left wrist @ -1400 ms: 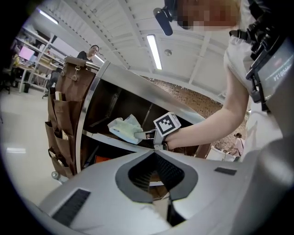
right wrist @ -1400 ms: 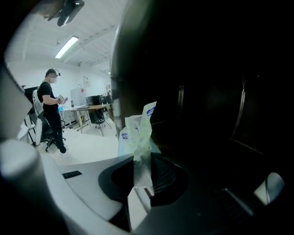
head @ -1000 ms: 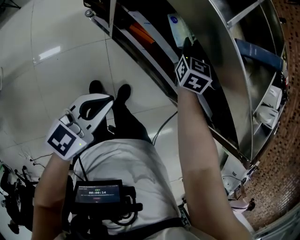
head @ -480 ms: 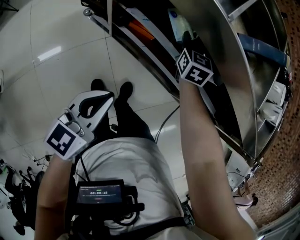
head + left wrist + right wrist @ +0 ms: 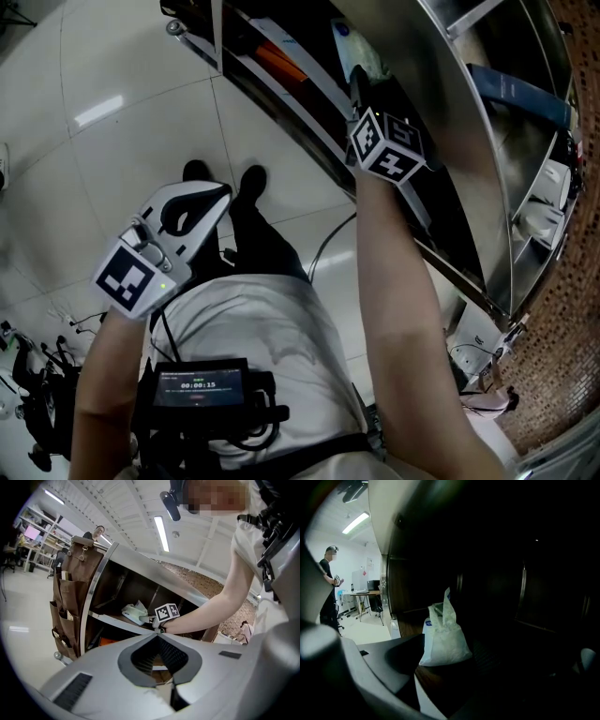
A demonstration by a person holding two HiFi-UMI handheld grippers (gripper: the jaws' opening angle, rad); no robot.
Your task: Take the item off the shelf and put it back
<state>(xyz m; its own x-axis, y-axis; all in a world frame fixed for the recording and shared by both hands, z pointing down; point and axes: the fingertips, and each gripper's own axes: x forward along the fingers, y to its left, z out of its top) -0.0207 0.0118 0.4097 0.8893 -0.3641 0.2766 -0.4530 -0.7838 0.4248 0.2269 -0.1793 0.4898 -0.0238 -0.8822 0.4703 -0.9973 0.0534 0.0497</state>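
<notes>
Bag (image 5: pixel 444 637) between just-opened jaws

"00:00:15" on the chest-mounted screen (image 5: pixel 197 385)

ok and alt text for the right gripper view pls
A white plastic bag stands on a dark wooden shelf between the jaws of the right claw, which have just been opening and stand wide apart. At far left, a person stands in bright light.

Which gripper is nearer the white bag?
Right. Right gripper is at the bag on the shelf, jaws just opened beside it; left gripper hangs well outside.
</notes>
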